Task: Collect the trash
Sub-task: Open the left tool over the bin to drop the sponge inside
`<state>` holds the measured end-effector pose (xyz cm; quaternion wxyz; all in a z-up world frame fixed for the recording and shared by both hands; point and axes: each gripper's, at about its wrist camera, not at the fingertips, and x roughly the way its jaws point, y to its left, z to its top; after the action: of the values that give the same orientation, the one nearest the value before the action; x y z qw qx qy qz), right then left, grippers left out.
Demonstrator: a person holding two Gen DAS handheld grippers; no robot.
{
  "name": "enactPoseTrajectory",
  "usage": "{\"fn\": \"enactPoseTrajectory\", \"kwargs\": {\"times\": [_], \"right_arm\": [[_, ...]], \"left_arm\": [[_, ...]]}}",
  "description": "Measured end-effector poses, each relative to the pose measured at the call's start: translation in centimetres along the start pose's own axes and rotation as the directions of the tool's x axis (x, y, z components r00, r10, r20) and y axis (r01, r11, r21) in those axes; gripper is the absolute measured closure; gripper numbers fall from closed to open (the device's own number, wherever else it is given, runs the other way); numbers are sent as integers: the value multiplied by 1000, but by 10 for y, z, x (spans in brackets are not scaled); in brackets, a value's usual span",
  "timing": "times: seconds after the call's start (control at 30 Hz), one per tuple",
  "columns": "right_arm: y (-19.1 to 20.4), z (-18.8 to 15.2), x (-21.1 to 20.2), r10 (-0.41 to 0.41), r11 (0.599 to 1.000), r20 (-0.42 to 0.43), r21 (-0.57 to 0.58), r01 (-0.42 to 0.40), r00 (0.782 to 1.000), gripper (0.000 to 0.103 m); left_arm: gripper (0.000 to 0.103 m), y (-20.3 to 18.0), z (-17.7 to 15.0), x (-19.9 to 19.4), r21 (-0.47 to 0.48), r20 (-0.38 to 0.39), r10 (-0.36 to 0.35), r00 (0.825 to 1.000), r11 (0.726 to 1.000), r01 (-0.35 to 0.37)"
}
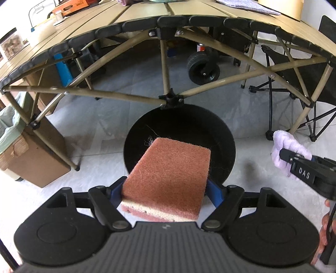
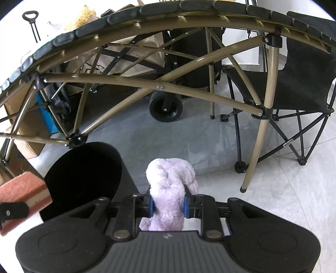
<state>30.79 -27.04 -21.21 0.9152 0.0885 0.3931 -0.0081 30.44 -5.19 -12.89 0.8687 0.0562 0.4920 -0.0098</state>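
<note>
My left gripper (image 1: 166,189) is shut on a pink-and-white sponge (image 1: 168,176) and holds it over the near rim of a black round bin (image 1: 222,147) on the floor. The sponge also shows at the left edge of the right wrist view (image 2: 23,189), beside the bin (image 2: 84,178). My right gripper (image 2: 168,204) is shut on a crumpled lilac cloth (image 2: 170,184), right of the bin and above the floor. That gripper with the cloth (image 1: 287,145) shows at the right in the left wrist view.
A tan folding table (image 1: 147,12) with crossed metal legs (image 2: 260,134) stands just behind the bin. A black camp chair (image 2: 304,84) is at the right, a wheeled cart (image 1: 201,67) behind, a lined cardboard box (image 1: 25,155) at the left.
</note>
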Motion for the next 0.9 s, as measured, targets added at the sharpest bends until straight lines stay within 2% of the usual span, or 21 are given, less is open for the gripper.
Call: {"fn": "enactPoseTrajectory", "kwargs": {"times": [0.5,0.9], "right_arm": [[-7,17,16,-38,999,17,-20,39,999,79],[-10,18,20,-51,999,16,-20,51,999,79]], "left_arm": [[24,-9,36,49,-70,-83,-64,995,996,58],[24,-8,51,88,-160,-197,-88,976,986,57]]}}
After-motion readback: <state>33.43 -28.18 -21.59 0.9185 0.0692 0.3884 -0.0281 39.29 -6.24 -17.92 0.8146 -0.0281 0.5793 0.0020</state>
